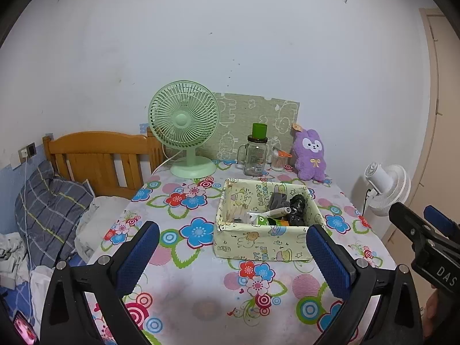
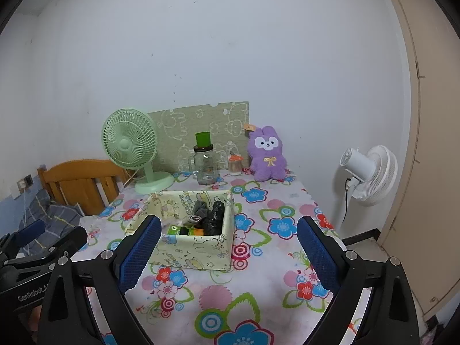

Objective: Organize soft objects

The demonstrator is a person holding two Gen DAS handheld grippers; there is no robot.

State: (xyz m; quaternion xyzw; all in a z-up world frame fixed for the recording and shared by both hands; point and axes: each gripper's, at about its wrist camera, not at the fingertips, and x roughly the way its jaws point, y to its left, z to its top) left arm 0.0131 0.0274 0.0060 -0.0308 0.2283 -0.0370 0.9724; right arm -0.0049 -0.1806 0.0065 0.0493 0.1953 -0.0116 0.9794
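A purple plush rabbit (image 1: 310, 155) (image 2: 267, 155) sits upright at the back right of the flowered table, against the wall. A cream cartoon-print fabric box (image 1: 258, 244) (image 2: 198, 250) stands mid-table; it holds grey cloth (image 1: 277, 199) (image 2: 201, 210), a black crumpled bag (image 1: 297, 210) (image 2: 214, 218) and small packets. My left gripper (image 1: 233, 253) is open and empty, held above the table's near side in front of the box. My right gripper (image 2: 230, 247) is open and empty, to the right of the left one, also short of the box.
A green desk fan (image 1: 184, 126) (image 2: 130, 143), a glass jar with a green cup on top (image 1: 256, 155) (image 2: 204, 164) and a swab jar (image 1: 278, 159) stand along the back. A white floor fan (image 2: 371, 172) stands right of the table. A bed with wooden headboard (image 1: 95, 158) lies left.
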